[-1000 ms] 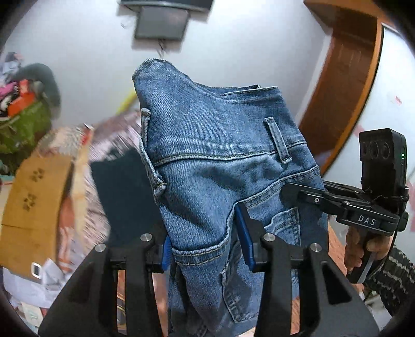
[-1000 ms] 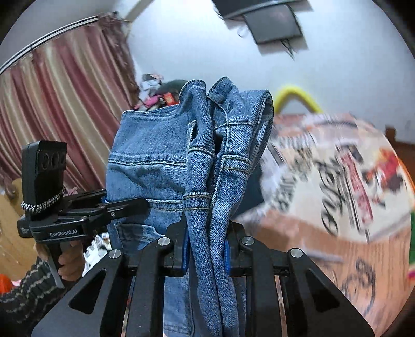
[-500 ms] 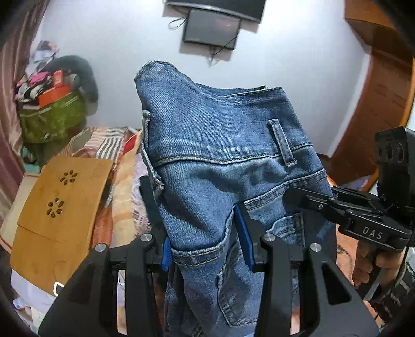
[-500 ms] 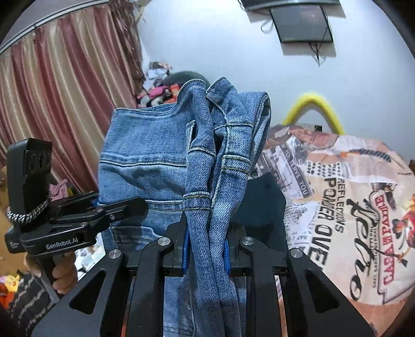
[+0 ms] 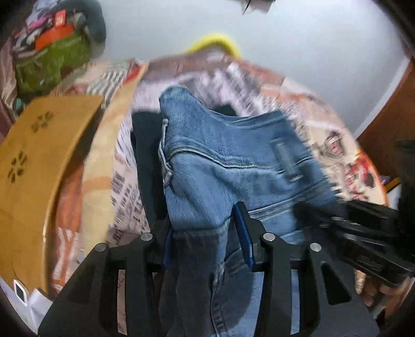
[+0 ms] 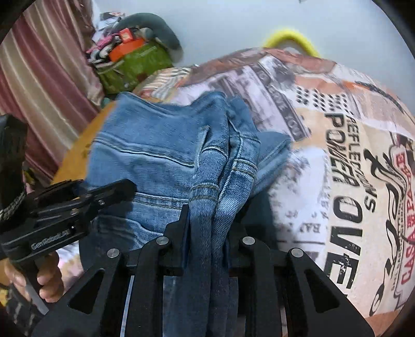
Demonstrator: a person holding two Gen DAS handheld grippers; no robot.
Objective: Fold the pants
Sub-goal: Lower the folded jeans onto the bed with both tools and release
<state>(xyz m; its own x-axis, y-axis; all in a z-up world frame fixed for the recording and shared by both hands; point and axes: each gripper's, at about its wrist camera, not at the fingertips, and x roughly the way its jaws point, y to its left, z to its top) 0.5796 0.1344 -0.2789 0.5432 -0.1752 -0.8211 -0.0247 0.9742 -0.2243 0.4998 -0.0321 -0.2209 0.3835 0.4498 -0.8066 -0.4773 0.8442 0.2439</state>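
Jeans lowered toward the bed
Both tools, left tool (image 5: 206,233) and right tool (image 6: 208,228), still clench the jeans (image 5: 228,166), now over the bed (image 6: 337,155); right jaws opening.

A plain pale wall (image 6: 233,23) forms the far side of the room, evenly lit, no window in view. A bed covered with a printed bedspread (image 6: 350,155) bearing large black lettering and red-orange patches fills the middle ground; blurred in the left wrist view. A yellow curved object (image 6: 293,39) shows behind the bed's far edge, against the wall. A striped pink and cream curtain (image 6: 44,77) hangs at the left. Beside it sits a green bag (image 6: 135,64) with clothes piled on top. A light wooden board (image 5: 33,160) with flower-shaped cut-outs lies left of the bed. Dark brown woodwork (image 5: 389,134) stands at the right.
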